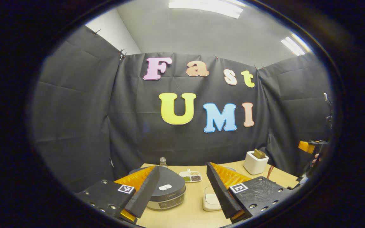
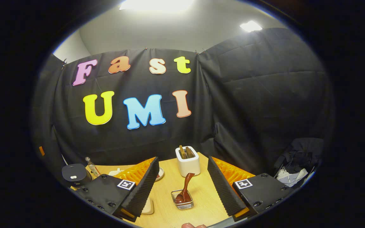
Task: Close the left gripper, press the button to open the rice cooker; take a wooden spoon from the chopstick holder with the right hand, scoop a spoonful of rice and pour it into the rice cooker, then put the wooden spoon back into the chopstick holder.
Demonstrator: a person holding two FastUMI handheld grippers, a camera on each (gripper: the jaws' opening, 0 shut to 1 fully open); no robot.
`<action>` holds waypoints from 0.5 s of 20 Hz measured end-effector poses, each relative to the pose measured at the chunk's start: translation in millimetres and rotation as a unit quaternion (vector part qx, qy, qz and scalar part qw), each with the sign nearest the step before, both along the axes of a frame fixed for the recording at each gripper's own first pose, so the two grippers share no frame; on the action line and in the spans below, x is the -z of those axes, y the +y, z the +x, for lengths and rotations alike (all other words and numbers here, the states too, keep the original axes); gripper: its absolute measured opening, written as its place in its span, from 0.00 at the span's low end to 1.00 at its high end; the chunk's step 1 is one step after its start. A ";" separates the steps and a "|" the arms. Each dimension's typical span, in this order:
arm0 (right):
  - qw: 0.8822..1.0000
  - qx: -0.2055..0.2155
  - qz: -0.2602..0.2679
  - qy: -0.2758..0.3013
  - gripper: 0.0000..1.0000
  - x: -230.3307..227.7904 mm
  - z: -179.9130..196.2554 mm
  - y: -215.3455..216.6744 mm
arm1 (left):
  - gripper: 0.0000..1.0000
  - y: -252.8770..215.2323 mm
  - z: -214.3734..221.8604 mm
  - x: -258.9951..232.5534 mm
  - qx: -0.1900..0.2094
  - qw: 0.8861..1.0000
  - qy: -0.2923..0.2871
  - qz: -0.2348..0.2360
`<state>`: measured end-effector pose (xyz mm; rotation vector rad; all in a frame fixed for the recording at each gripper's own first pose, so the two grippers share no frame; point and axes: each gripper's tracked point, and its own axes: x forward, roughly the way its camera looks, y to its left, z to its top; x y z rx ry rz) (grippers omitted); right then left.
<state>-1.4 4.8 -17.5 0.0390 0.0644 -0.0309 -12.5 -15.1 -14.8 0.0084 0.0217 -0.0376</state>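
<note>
Pale wooden tabletop point(image 1: 182, 215) lies under both claws. The left gripper point(image 1: 182, 193) stands wide apart, holding nothing, above the round dark-lidded rice cooker point(image 1: 166, 191), whose lid is down with a small white button point(image 1: 165, 187) on top. Beside it sit a white divided dish of grains point(image 1: 191, 176) and a flat white square pad point(image 1: 210, 199). The right gripper point(image 2: 182, 186) is likewise spread wide and empty, hovering over a small wire basket point(image 2: 182, 202) in which a dark wooden spoon point(image 2: 185, 188) leans, handle up. Just behind stands the white square chopstick holder point(image 2: 188, 164) with wooden utensils poking out. In the right gripper view the rice cooker sits far left, near a small clear bottle point(image 2: 90, 166). In the left gripper view the holder stands at the right rear.
</note>
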 end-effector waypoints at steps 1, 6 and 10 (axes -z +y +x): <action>1.000 -0.002 0.003 0.000 0.98 1.2 -1.4 1.2 | 0.92 -4.5 -0.7 -0.1 0.004 1.000 0.001 -0.004; 1.000 -0.014 -0.013 -0.009 0.98 -2.1 -11.5 9.0 | 0.93 -19.5 0.0 17.2 0.017 0.999 0.021 -0.026; 0.999 -0.019 -0.026 -0.016 0.98 -9.4 -10.3 10.8 | 0.92 -13.0 7.6 19.2 0.009 0.999 0.027 -0.023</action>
